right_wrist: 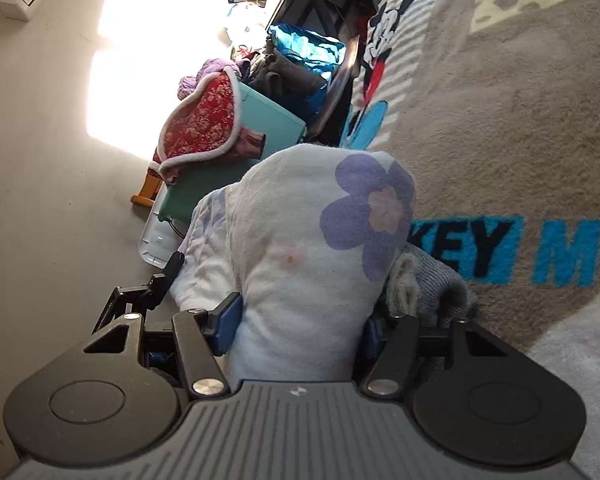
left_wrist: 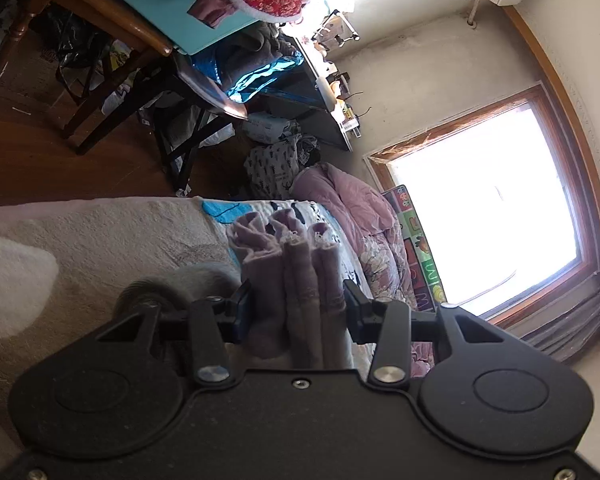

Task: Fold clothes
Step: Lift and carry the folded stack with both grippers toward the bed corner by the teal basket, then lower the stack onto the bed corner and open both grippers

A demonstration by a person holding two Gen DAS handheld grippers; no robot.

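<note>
Left claw point(left_wrist: 298, 306) clamps bunched mauve lace-trimmed fabric point(left_wrist: 296, 264) above the bed, right claw point(right_wrist: 298, 320) clamps white fleece with purple flowers point(right_wrist: 312, 240); pull apart evenly, flatten before folding.

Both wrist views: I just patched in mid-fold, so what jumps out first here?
In the right wrist view, the right gripper is clamped on a bunched white cloth with a purple flower, filling the centre above the Mickey Mouse blanket. In the left wrist view, the left gripper pinches gathered mauve fabric over the bed, with a glaring window to the right.
</note>
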